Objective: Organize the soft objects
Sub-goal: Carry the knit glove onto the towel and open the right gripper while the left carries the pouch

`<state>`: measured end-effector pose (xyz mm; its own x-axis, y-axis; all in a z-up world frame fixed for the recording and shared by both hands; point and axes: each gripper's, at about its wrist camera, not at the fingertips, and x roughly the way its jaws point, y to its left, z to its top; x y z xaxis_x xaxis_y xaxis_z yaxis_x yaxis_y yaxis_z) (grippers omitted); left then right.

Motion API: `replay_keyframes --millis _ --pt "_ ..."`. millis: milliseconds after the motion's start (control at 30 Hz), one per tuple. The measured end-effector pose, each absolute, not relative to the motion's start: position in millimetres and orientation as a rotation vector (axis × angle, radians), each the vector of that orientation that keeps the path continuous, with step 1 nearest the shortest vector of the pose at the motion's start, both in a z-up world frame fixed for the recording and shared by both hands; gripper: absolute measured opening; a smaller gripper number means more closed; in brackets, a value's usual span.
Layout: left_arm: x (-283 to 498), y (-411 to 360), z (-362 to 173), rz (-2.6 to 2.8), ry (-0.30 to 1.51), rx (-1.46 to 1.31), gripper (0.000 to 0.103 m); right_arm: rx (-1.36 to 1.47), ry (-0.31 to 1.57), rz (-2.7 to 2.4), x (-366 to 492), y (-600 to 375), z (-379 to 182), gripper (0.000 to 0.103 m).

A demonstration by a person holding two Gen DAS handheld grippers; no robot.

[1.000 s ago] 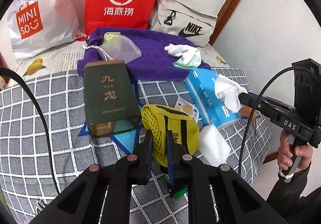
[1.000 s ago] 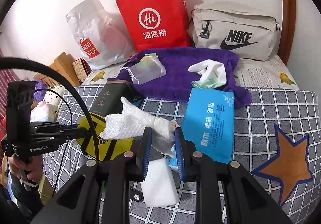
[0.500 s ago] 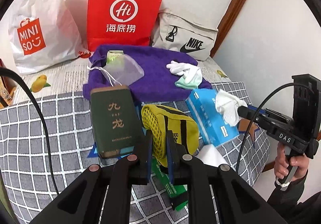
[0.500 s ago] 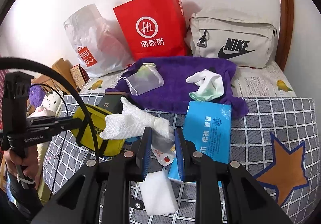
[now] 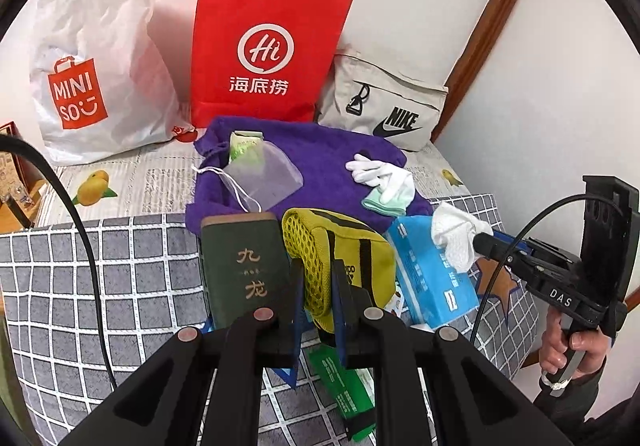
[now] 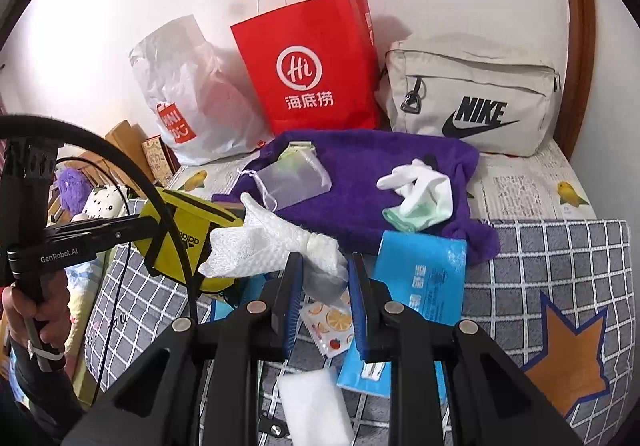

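My left gripper (image 5: 318, 278) is shut on a yellow Adidas pouch (image 5: 352, 258) with a mesh side and holds it lifted above the bed. The pouch also shows at the left of the right wrist view (image 6: 188, 234). My right gripper (image 6: 322, 274) is shut on a white textured cloth (image 6: 272, 242), held up above the blue tissue pack (image 6: 424, 278). The cloth also shows in the left wrist view (image 5: 454, 234). A purple towel (image 5: 320, 158) lies behind, with a mesh drawstring bag (image 5: 260, 178) and white socks (image 5: 384, 178) on it.
A dark green box (image 5: 244, 270) lies on the grey checked blanket (image 5: 100, 274). A red paper bag (image 5: 264, 50), a white Miniso bag (image 5: 88, 58) and a beige Nike bag (image 5: 384, 106) stand against the wall. A white sponge (image 6: 316, 410) and a green packet (image 5: 344, 390) lie below.
Both grippers have risen and drawn back, lifting the yellow pouch and the white cloth higher off the bed. Both stay shut on their items.
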<state>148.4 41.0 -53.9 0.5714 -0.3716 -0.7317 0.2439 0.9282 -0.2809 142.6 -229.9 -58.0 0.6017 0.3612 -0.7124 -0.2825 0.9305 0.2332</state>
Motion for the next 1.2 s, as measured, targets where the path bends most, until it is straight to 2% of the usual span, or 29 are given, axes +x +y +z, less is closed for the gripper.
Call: replay_keyframes --millis 767,1200 --pt "221.6 39.9 -59.7 -0.327 0.903 -0.171 0.012 0.094 0.877 0.314 230.4 -256.7 -72.1 0.023" --pt "252.4 57.2 -80.0 -0.307 0.930 -0.201 0.012 0.107 1.027 0.314 298.6 -224.9 -124.3 0.023"
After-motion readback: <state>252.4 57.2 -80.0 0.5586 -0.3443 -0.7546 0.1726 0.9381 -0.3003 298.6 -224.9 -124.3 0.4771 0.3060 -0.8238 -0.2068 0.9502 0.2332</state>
